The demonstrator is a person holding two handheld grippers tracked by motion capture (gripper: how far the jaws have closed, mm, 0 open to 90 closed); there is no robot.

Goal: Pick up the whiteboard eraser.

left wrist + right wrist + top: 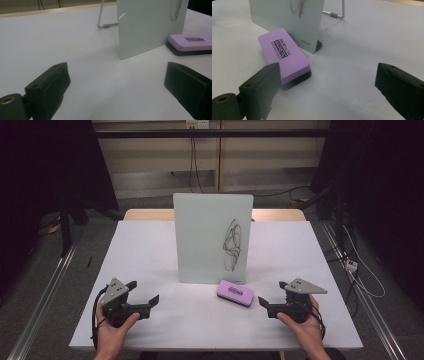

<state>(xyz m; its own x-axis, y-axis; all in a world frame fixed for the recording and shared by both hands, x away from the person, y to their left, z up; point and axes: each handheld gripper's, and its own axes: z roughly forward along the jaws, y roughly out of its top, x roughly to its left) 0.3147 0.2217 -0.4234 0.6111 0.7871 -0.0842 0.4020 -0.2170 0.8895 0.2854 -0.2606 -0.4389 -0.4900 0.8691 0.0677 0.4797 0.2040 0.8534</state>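
High view: white table (150, 250), with a small whiteboard (212, 237) propped upright at its middle and black scribble (233, 245) on the board's right half. Left gripper (145, 292) low at the near left, jaws spread wide and holding nothing, well apart from everything. Right gripper (272, 292) at the near right, jaws likewise wide apart and empty, aimed toward the purple eraser (235, 293), which lies flat just to the left of this gripper, close against the board's lower right corner. Likely reason for this placing: eraser parked beside the marks meant to be wiped, nearest to the right gripper for an easy pick. Left gripper view: open jaws low in the frame with bare tabletop between them; ahead and to the right, whiteboard (150, 27) edge-on, eraser (191, 43) beyond the right jaw, and a wire stand (103, 17) bracing the board from behind, a support unseen from above and the reason for the board standing upright. Right gripper view: open jaws, eraser (284, 58) just ahead of the left jaw, not between the jaws and untouched; black felt underside against the table, label reading "MAGNETIC" legible on top, both too small from above; small black foot (319, 45) under the corner of the board (287, 20).
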